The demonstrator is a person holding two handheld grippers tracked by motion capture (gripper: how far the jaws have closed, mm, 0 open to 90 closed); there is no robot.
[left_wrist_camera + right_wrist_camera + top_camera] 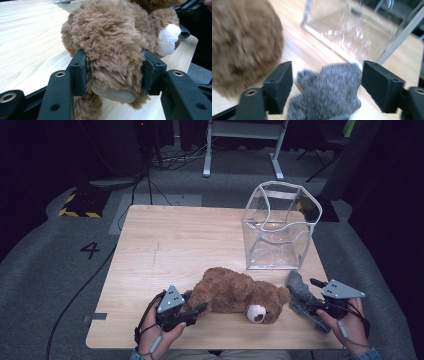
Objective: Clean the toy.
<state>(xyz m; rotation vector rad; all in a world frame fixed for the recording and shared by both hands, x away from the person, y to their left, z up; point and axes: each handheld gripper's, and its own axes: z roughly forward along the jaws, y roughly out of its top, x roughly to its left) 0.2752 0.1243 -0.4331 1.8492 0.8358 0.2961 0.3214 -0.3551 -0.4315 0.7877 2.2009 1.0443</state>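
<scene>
A: What is in hand at this moment?

B: In the lower middle of the high view a brown teddy bear point(235, 295) lies on its side on the wooden table point(165, 245), its white muzzle toward the bottom of the frame. The left gripper point(192, 311) sits at the bear's left end. In the left gripper view its pads point(79, 72) press into the fur on both sides of a plush leg, so I read it as clamped on the bear.

A: And the other one?

B: The right gripper point(306, 301) is at the lower right of the high view, over a small grey plush toy point(299, 292) just beside the bear's head. In the right gripper view the grey toy point(332, 90) lies between the jaws, with a gap showing at the left pad and the right pad close to the fur or just touching. I take the jaws as standing wide, not gripping.

A: So which step is this?

B: I judge it a packing job: the clear plastic bag point(277, 227) stands open-topped in the upper right part of the table, well apart from the left gripper, nearer the right.

A: What does the next move call for?

B: Probably settling the grey toy, then lifting the bear toward the bag's mouth, with the soft walls held open.
</scene>
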